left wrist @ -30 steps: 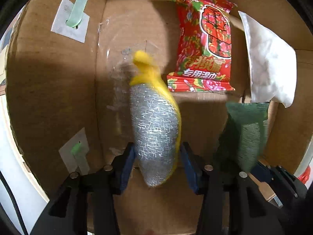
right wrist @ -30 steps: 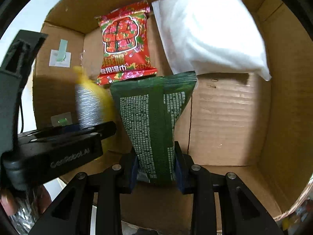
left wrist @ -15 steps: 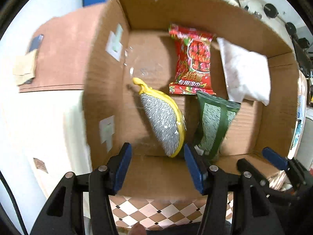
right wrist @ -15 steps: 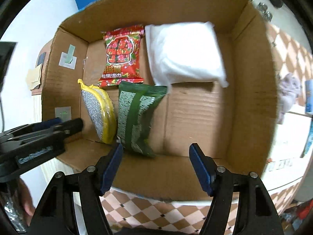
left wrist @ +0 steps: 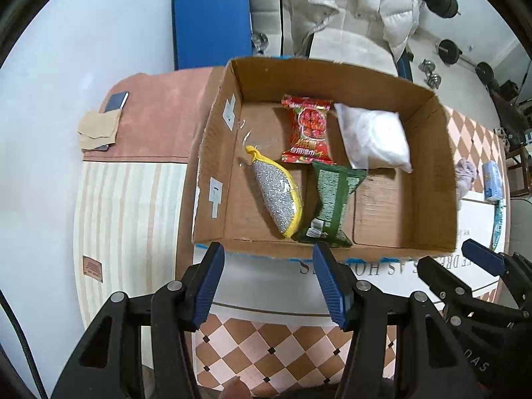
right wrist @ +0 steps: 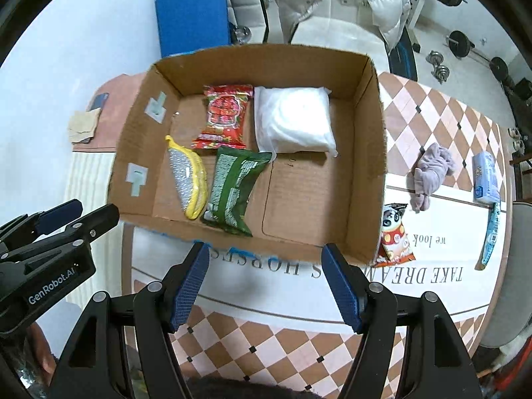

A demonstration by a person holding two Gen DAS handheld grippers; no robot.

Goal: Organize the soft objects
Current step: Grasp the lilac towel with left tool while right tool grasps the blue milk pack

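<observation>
A cardboard box (left wrist: 429, 179) (right wrist: 369, 153) holds a yellow-edged silver scouring pad (left wrist: 279, 196) (right wrist: 188, 179), a green packet (left wrist: 332, 202) (right wrist: 234, 189), a red packet (left wrist: 307, 129) (right wrist: 224, 116) and a white soft pack (left wrist: 372, 136) (right wrist: 292, 118). My left gripper (left wrist: 267, 272) is open and empty, above the box's near wall. My right gripper (right wrist: 266, 272) is open and empty, also before the near wall. Outside the box to the right lie a purple cloth (right wrist: 432, 169), a panda snack bag (right wrist: 395, 236) and a blue tissue pack (right wrist: 485, 176).
The box stands on a table with a checkered cloth (right wrist: 432, 113). A phone and tan cloth (left wrist: 103, 123) lie on a pink mat at far left. A chair with a white coat (left wrist: 352, 10) stands behind. Dumbbells (right wrist: 439, 66) lie on the floor.
Both grippers let go of the scouring pad and the green packet inside the box, opened, and drew back up and out over the near wall.
</observation>
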